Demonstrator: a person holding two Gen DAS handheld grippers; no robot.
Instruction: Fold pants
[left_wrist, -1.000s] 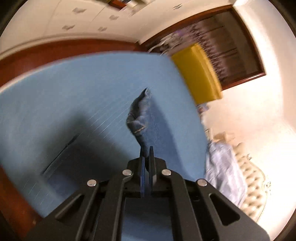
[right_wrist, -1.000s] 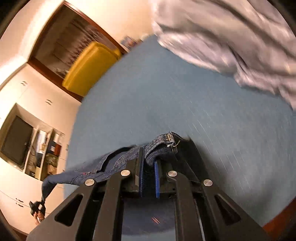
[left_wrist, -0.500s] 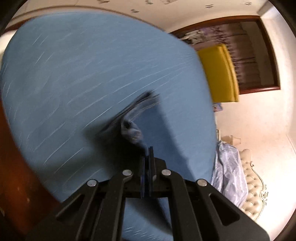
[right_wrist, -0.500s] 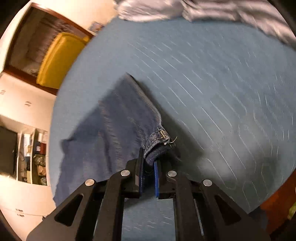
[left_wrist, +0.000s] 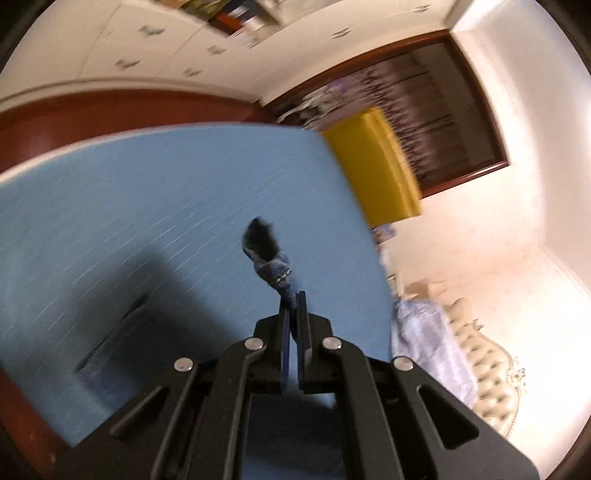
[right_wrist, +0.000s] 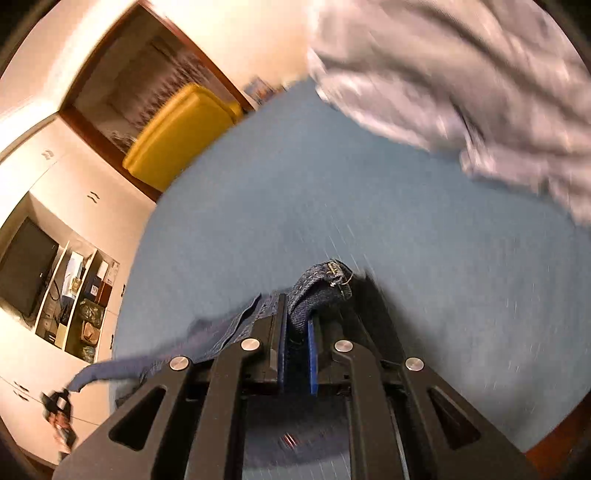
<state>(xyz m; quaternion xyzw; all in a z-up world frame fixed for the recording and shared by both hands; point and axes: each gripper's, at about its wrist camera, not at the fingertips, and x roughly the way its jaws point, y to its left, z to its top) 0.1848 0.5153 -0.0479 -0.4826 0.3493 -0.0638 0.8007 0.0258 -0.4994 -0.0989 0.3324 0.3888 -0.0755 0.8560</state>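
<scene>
The pants are dark blue jeans. In the left wrist view my left gripper (left_wrist: 292, 306) is shut on a bunched edge of the jeans (left_wrist: 275, 269), lifted above the blue bed sheet (left_wrist: 129, 206). In the right wrist view my right gripper (right_wrist: 297, 317) is shut on another hemmed edge of the jeans (right_wrist: 321, 284). The denim stretches away to the left (right_wrist: 155, 363) toward the other gripper (right_wrist: 59, 413), small at the lower left. Both views are blurred by motion.
A crumpled grey-lilac blanket (right_wrist: 461, 81) lies at the head of the bed. A yellow chair (left_wrist: 373, 166) stands beyond the bed's edge by a dark doorway. A dark wooden bed frame (left_wrist: 110, 110) runs along the far side. A tufted headboard (left_wrist: 484, 362) is at right.
Both grippers have lifted the jeans off the sheet again after lowering them half a second ago. The denim now hangs stretched between them.
</scene>
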